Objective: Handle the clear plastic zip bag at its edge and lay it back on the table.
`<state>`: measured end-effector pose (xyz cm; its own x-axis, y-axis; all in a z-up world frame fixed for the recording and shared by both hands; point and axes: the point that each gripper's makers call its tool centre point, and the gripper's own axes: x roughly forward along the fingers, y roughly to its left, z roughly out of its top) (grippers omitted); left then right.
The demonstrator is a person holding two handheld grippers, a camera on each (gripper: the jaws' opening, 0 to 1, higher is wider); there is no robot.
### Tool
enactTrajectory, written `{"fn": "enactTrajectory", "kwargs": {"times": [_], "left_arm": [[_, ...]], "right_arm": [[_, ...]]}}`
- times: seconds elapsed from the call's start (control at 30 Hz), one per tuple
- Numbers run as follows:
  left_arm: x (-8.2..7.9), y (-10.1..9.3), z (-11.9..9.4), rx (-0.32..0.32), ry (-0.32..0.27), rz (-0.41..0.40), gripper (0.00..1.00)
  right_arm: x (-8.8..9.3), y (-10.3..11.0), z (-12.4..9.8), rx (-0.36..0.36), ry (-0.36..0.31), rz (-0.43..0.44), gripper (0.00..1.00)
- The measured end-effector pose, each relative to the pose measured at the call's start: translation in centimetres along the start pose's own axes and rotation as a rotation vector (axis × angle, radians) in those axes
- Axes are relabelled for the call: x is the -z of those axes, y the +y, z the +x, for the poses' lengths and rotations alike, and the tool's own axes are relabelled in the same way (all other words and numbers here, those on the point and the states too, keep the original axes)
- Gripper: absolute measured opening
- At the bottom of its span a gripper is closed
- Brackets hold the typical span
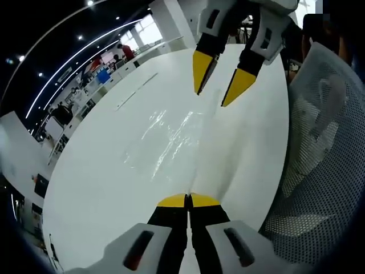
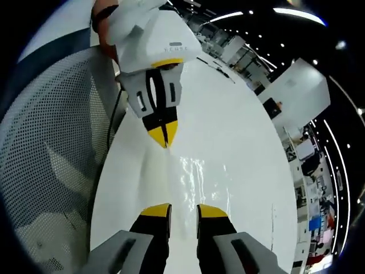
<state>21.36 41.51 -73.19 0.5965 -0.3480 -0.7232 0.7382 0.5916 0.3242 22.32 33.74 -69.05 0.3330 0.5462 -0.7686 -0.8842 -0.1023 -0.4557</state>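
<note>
The clear plastic zip bag [image 1: 168,140] lies crinkled and glossy on the white table [image 1: 114,182]. My left gripper [image 1: 186,201] is shut, and the bag's near edge seems pinched between its yellow tips. From there a fold runs up the bag. In the right gripper view the left gripper [image 2: 164,137] comes in from the top, shut, with the bag [image 2: 191,171] stretching away from it. My right gripper [image 2: 184,212] is open, its jaws either side of the bag's opposite edge. It hangs open above the bag's far end as the right gripper [image 1: 219,85] in the left gripper view.
A white mesh chair [image 1: 325,154] stands close against the table's edge, also seen as the mesh chair [image 2: 51,148]. A thin dark strip [image 1: 137,91] lies on the far part of the table. Desks and people fill the room behind.
</note>
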Motion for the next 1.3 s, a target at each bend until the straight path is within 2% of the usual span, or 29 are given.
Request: {"fn": "enactTrajectory", "kwargs": {"times": [0.37, 0.5, 0.87, 1.3], "left_arm": [[0.0, 0.0, -0.2, 0.001, -0.002, -0.002, 0.00], [0.0, -0.1, -0.1, 0.006, 0.001, 0.005, 0.00], [0.1, -0.6, 0.0, 0.019, 0.008, 0.030, 0.00], [0.3, -0.6, 0.2, 0.015, 0.017, 0.047, 0.00]], "right_arm": [[-1.0, 0.1, 1.6, -0.013, 0.012, -0.033, 0.13], [-1.0, 0.5, 2.3, -0.025, 0.028, -0.066, 0.13], [-0.4, 0.4, 3.8, -0.061, 0.072, -0.052, 0.11], [-0.4, 0.9, 3.3, -0.097, 0.056, -0.062, 0.11]]}}
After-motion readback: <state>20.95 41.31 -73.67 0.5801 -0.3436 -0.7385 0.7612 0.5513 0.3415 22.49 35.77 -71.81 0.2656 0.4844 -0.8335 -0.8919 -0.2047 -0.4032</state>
